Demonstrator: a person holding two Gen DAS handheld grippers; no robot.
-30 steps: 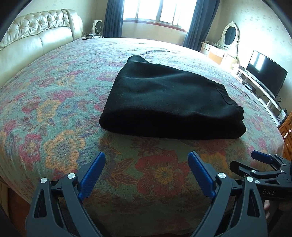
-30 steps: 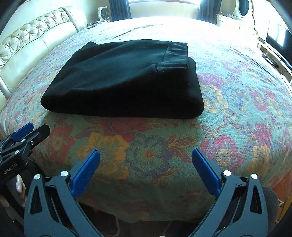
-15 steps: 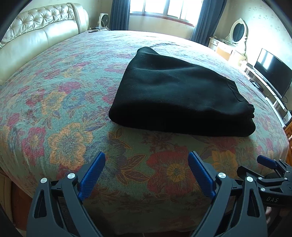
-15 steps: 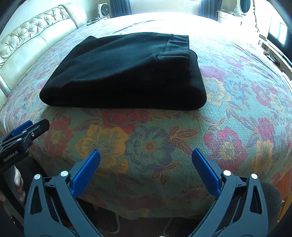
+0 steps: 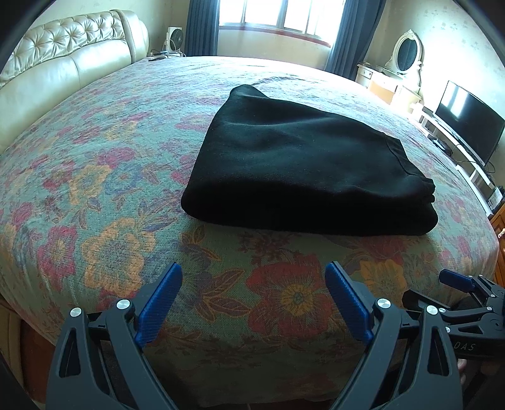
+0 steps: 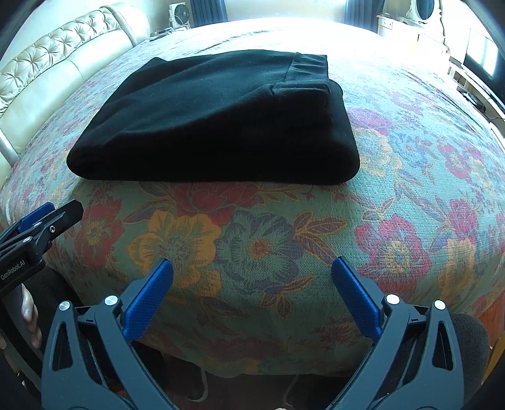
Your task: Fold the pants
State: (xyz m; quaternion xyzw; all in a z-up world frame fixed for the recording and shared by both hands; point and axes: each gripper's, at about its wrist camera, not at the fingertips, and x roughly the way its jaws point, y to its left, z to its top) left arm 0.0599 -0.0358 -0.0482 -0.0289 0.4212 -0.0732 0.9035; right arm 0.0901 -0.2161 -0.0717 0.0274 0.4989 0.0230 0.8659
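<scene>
I see the folded pants [image 5: 303, 170] lying on the bed [image 5: 94, 176], ahead of both tongs and apart from them. My left tongs [image 5: 252, 302] and right tongs [image 6: 252, 296] sit side by side at the bed's near edge. The headboard [image 5: 63, 66] runs along the left, the window [image 5: 274, 15] stands behind the bed, and the television [image 5: 467, 126] stands to the right.
</scene>
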